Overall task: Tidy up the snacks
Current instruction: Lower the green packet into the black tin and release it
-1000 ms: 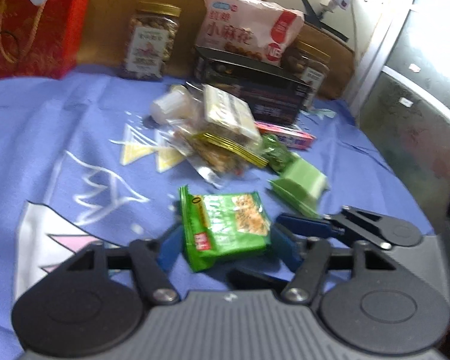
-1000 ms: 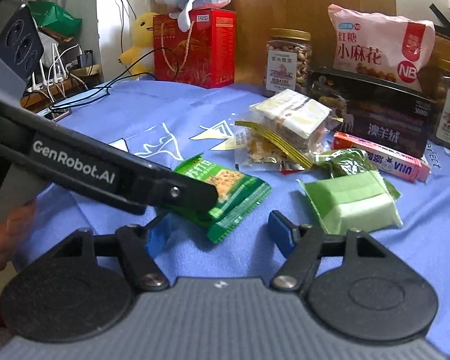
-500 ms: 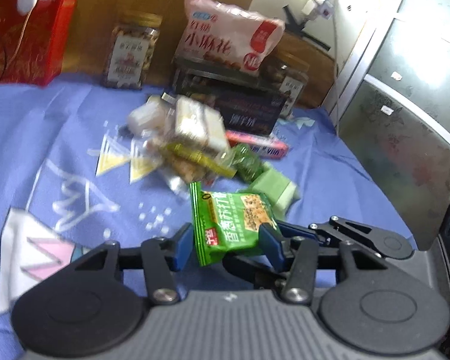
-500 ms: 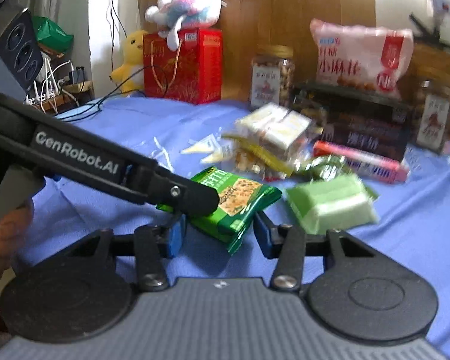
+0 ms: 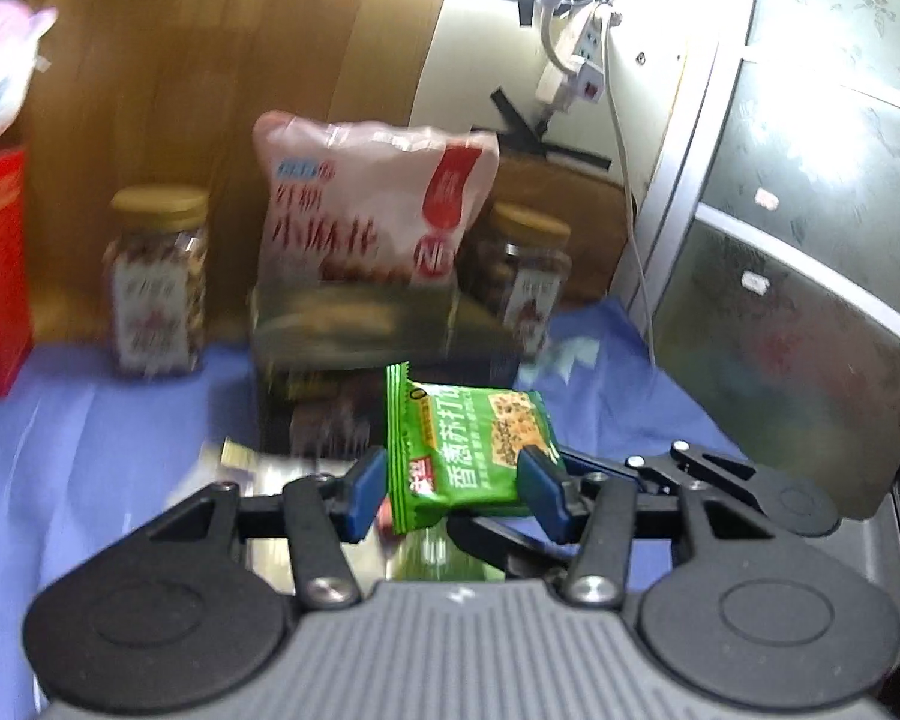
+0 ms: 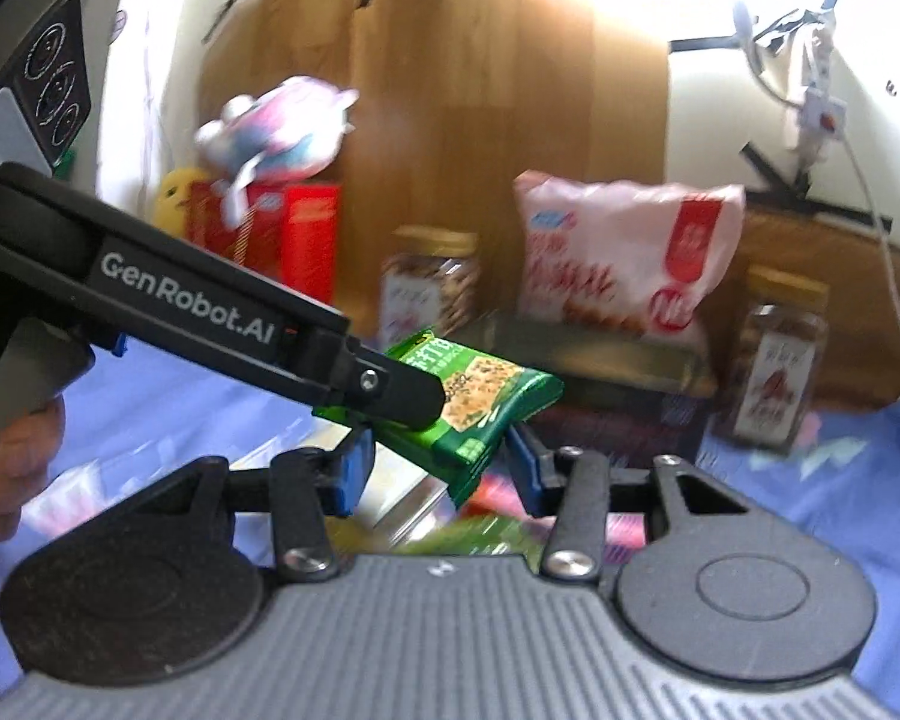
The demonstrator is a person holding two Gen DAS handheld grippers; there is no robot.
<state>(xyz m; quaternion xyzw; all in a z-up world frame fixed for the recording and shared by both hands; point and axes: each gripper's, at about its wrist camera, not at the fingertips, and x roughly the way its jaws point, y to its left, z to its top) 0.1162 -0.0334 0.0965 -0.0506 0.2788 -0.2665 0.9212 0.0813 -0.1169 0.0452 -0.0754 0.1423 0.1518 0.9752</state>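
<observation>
The left gripper [image 5: 453, 483] pinches a green snack packet [image 5: 471, 453] between its blue pads, one pressed on each side edge, and holds it up off the blue cloth [image 5: 84, 438]. The right gripper [image 6: 435, 471] closes in on the same packet [image 6: 480, 399] from the right, its pads against the packet's near end (the grip itself is partly hidden by the left gripper's black finger lying across the top). A hand [image 6: 6, 462] shows at the left edge of the right wrist view. Beyond the packet, far across the cloth, stand a dark box [image 5: 354, 324], a pink bag [image 5: 372, 210] on top of it, and two nut jars [image 5: 156, 288] either side. A red box [image 6: 270, 237] with a soft toy [image 6: 276, 126] on it sits far left.
</observation>
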